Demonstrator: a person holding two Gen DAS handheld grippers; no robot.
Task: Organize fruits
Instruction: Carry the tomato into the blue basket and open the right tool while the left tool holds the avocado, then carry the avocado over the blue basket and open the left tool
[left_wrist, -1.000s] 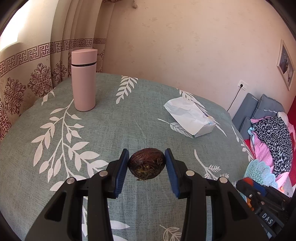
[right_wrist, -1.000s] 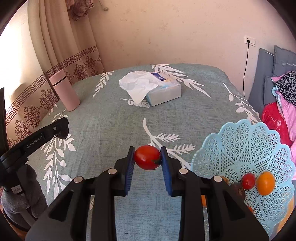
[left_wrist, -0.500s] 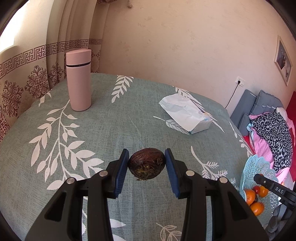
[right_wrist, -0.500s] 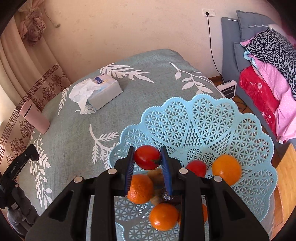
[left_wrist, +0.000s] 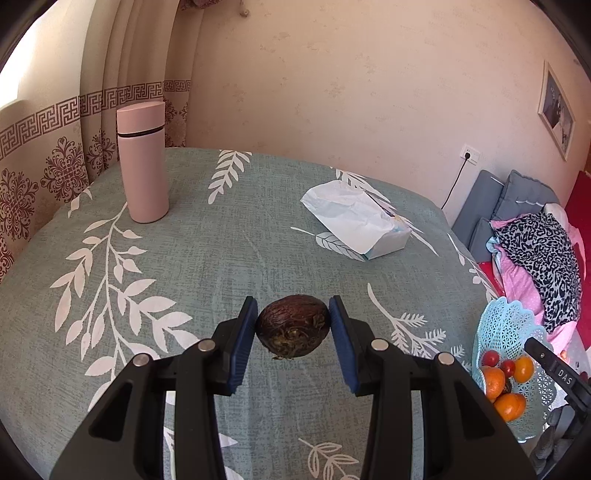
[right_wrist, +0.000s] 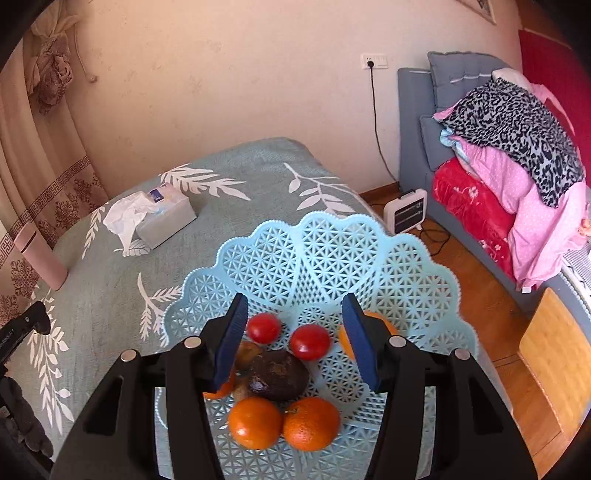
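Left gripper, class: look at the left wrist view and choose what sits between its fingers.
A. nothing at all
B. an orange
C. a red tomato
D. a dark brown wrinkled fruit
D: in the left wrist view the left gripper has a dark brown wrinkled fruit pressed between its blue fingers, held above the leaf-patterned tablecloth; the tomatoes and oranges lie in the blue basket at the right.

Pink flask (left_wrist: 143, 162) upright near patterned curtain (left_wrist: 44, 147). Tissue box (left_wrist: 364, 225) lying further right on leaf-print cloth (left_wrist: 207, 258), well apart from flask. Framed picture (left_wrist: 557, 110) and socket (left_wrist: 471, 154) on wall. Folded bedding (right_wrist: 513, 147) on grey sofa (right_wrist: 417, 122); small heater (right_wrist: 405, 211) on wooden floor (right_wrist: 487, 310).
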